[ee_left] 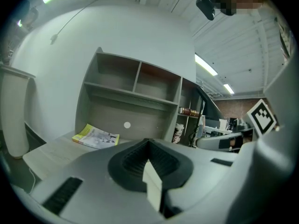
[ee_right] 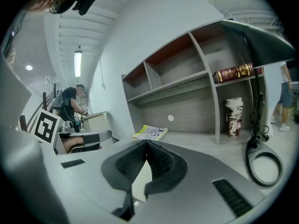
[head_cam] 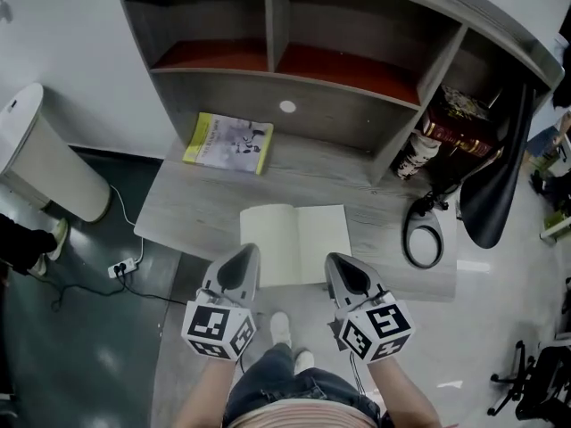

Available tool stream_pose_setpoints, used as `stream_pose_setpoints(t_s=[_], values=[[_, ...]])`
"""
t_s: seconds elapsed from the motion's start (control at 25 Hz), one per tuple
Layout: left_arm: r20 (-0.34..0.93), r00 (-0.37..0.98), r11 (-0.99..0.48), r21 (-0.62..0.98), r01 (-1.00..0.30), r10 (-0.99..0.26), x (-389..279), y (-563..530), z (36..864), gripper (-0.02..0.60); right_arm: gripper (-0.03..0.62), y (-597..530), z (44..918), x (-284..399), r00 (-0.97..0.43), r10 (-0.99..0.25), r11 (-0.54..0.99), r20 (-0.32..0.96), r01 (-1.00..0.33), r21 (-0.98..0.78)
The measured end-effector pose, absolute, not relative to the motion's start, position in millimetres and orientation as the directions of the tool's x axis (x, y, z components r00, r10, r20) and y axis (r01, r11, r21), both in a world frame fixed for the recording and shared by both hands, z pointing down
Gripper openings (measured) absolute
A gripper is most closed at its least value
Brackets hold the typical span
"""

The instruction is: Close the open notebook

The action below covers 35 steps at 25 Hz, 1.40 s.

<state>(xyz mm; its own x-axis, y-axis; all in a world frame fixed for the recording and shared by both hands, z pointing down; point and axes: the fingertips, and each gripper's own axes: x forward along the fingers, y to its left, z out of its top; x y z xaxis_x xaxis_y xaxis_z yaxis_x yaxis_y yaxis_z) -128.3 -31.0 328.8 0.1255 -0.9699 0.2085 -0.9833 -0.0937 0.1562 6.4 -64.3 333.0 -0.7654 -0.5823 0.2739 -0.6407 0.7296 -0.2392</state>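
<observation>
The open notebook lies flat on the grey desk, two blank cream pages facing up, close to the front edge. My left gripper hovers over the left page's near corner, jaws shut with nothing held. My right gripper hangs over the right page's near corner, likewise shut and empty. In the left gripper view the left gripper has its tips pressed together, and a strip of the pale notebook shows through the hollow behind them. The right gripper in its own view looks the same, with the notebook beneath.
A yellow booklet lies at the desk's back left, under a grey shelf unit. A printed cup and books fill the right cubby. A black cable loop rests right of the notebook. A white bin stands on the floor, left.
</observation>
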Motion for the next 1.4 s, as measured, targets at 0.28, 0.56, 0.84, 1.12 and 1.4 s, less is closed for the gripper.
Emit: stream_pose_setpoints(t_s=[0.28, 0.56, 0.84, 1.12, 1.4], values=[[0.204, 0.148, -0.113, 0.173, -0.978, -0.968, -150.4, -62.0, 333.0, 0.011, 0.008, -97.2, 340.1, -19.8, -0.75, -0.588, 0.721, 0.303, -0.655, -0.226], [0.191, 0.172, -0.137, 0.183, -0.974, -0.967, -159.5, -78.5, 336.3, 0.011, 0.008, -115.3, 346.9, -33.1, -0.735, -0.596, 0.712, 0.323, -0.67, -0.21], [0.241, 0.153, -0.115, 0.165, -0.98, -0.958, -156.0, -85.4, 351.0, 0.011, 0.008, -122.8, 361.6, -22.8, -0.723, -0.594, 0.704, 0.353, -0.679, -0.208], [0.299, 0.131, -0.069, 0.207, -0.976, -0.945, -151.8, -72.1, 373.6, 0.011, 0.008, -118.4, 373.7, -17.3, -0.737, -0.55, 0.726, 0.392, -0.654, -0.212], [0.352, 0.08, 0.011, 0.247, -0.969, -0.933, -154.9, -51.3, 397.5, 0.011, 0.008, -108.1, 394.7, -16.2, -0.75, -0.496, 0.75, 0.437, -0.624, -0.22]])
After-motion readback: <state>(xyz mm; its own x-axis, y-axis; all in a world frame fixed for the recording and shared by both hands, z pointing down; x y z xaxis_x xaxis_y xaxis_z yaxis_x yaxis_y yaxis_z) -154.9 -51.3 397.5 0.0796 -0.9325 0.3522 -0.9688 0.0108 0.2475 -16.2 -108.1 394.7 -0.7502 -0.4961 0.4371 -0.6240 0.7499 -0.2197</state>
